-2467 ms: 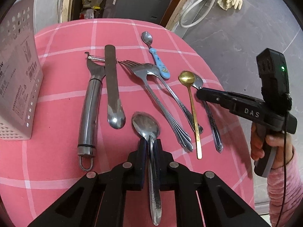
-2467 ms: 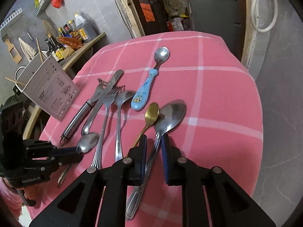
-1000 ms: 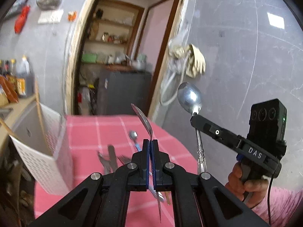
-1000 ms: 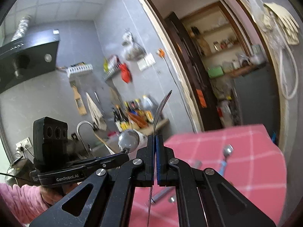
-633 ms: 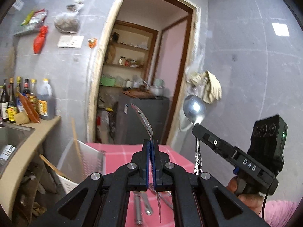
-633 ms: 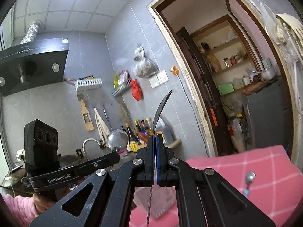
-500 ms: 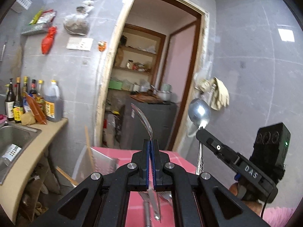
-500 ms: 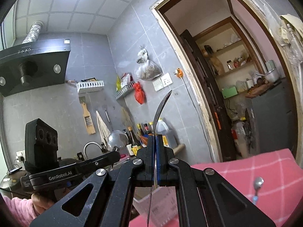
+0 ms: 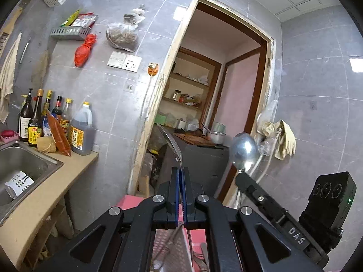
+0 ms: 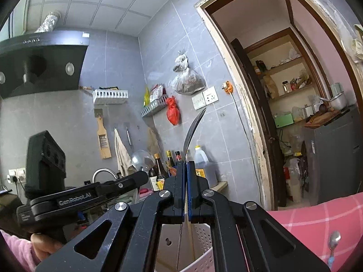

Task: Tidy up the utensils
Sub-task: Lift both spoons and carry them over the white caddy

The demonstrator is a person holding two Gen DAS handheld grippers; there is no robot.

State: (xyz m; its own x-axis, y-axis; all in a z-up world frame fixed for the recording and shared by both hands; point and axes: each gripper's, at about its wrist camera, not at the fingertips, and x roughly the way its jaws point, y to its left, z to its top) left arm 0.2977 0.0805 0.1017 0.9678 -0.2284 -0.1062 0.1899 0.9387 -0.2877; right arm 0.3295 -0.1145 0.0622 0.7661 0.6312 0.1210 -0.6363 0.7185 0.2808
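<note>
My left gripper [image 9: 180,170] is shut on a steel spoon [image 9: 172,144], held upright with its bowl edge-on above the pads. My right gripper [image 10: 185,164] is likewise shut on a second steel spoon [image 10: 195,131], bowl up. Each shows in the other's view: the right gripper [image 9: 241,177] with its spoon bowl [image 9: 244,153], and the left gripper [image 10: 143,178] with its spoon bowl [image 10: 141,157]. A white perforated utensil holder [image 10: 203,233] stands just below both grippers and also shows between the left gripper's arms [image 9: 169,240]. A blue-handled spoon [image 10: 333,242] lies on the pink checked table [image 10: 317,215].
A counter with a steel sink [image 9: 25,165] and several sauce bottles [image 9: 45,122] runs along the left. An open doorway [image 9: 217,104] leads to shelves and a dark cabinet [image 9: 204,158]. A range hood [image 10: 38,63] hangs on the far left. A hand in a pink sleeve [image 10: 20,249] holds the left gripper.
Both grippers have carried their spoons up off the table and across to the left, towards the holder. The views have tilted up, so most of the table has dropped out of sight.
</note>
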